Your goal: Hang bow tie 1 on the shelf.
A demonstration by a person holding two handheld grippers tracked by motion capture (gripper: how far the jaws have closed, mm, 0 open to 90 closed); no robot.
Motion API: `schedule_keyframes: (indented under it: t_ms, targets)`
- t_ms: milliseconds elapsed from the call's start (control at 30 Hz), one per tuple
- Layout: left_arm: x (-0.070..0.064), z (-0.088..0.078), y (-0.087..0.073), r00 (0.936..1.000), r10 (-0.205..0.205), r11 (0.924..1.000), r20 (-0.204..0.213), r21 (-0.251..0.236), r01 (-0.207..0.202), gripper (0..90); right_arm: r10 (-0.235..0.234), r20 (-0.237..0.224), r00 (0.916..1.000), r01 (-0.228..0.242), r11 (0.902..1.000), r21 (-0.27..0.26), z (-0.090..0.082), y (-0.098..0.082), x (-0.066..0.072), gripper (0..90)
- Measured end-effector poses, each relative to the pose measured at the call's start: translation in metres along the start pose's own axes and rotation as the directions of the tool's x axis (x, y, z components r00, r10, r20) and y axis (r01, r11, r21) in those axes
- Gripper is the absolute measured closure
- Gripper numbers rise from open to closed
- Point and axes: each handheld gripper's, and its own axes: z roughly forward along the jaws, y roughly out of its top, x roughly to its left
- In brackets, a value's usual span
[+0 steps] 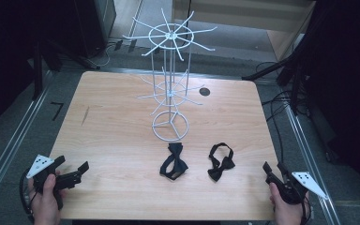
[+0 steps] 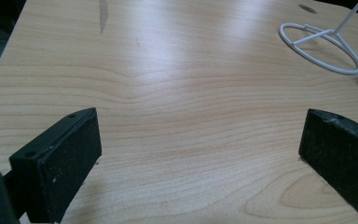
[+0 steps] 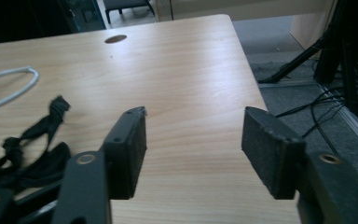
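Both grippers, left [image 1: 70,169] and right [image 1: 273,170], gape empty; the 2 bow ties [image 1: 221,163] are soft, limp, best pinched at the knot.

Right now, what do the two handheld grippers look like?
Both are black. The left gripper and the right gripper each carry a grey three-cornered plate with dark dots on top. Their flat rectangular black pads look scuffed. A dark cable trails from the left one.
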Motion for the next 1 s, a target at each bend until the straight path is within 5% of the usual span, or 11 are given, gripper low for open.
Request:
schedule_keyframes:
  t_ms: [167,267,433,800,1000]
  targets:
    - [0.000,0.000,0.000,1.0000,-0.003,1.0000,-0.001,-0.003,0.003,0.0,0.042,-0.046,0.9981,-0.041,0.9991,0.009,-0.003,0.004,0.011,50.2]
    - [0.000,0.000,0.000,1.0000,-0.001,1.0000,-0.001,-0.002,0.001,0.0,0.020,-0.105,0.9943,-0.019,0.9997,0.013,-0.004,0.006,0.017,50.2]
    - [0.000,0.000,0.000,1.0000,-0.001,1.0000,-0.002,-0.001,0.001,0.0,-0.021,-0.097,0.9950,0.024,0.9994,0.026,-0.005,0.007,0.025,43.4]
    - [0.000,0.000,0.000,1.0000,-0.001,1.0000,-0.001,-0.004,0.001,0.0,-0.054,-0.123,0.9909,0.055,0.9985,0.002,-0.006,0.010,0.042,49.7]
    - [-0.001,0.000,0.000,1.0000,0.002,1.0000,-0.002,-0.004,-0.002,0.0,-0.054,-0.161,0.9855,0.054,0.9985,-0.008,-0.004,0.012,0.050,43.2]
